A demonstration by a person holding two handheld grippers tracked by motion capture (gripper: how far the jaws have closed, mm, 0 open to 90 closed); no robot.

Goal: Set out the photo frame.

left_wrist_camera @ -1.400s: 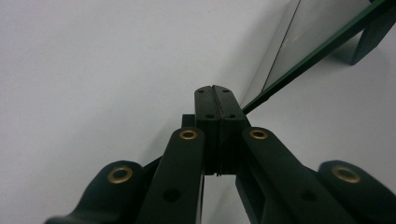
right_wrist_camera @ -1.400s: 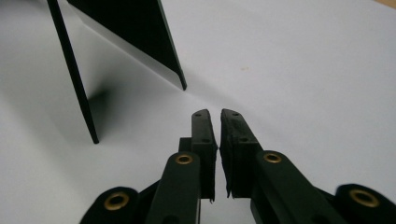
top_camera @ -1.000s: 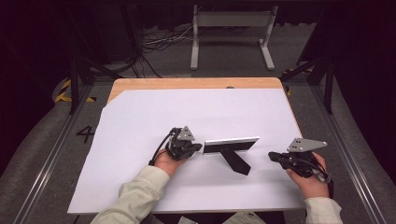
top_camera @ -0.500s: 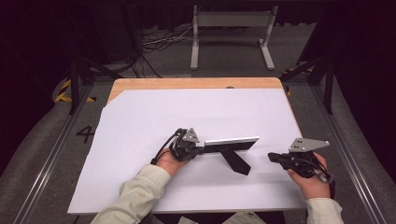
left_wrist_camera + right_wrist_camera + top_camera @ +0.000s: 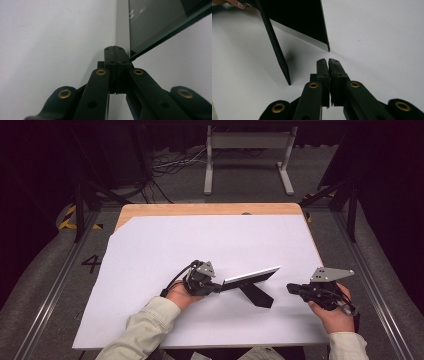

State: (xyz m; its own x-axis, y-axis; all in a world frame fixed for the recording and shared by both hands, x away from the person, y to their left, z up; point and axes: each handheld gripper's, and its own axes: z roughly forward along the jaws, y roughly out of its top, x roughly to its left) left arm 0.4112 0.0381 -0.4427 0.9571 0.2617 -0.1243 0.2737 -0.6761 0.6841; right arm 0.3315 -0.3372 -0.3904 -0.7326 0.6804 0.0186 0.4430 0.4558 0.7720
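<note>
A black picture frame [image 5: 250,276] with a silver edge stands on the white sheet, propped on its black back leg [image 5: 256,295]. My left gripper [image 5: 220,286] is shut on the frame's left end. In the left gripper view its jaws [image 5: 116,47] meet at the silver edge, with the dark glass of the frame [image 5: 160,22] beyond. My right gripper [image 5: 290,287] sits a little right of the frame, shut and holding nothing. The right gripper view has its jaws [image 5: 328,60] pointing at the frame's back [image 5: 297,17] and leg [image 5: 278,55].
A white sheet [image 5: 200,240] covers most of the wooden table [image 5: 200,209]. Beyond the far edge stands a grey metal support [image 5: 247,142] with cables on the floor. Rails run along both sides of the table.
My left gripper has shifted slightly right, and the frame has swung so its right end points farther away. The right gripper has barely moved.
</note>
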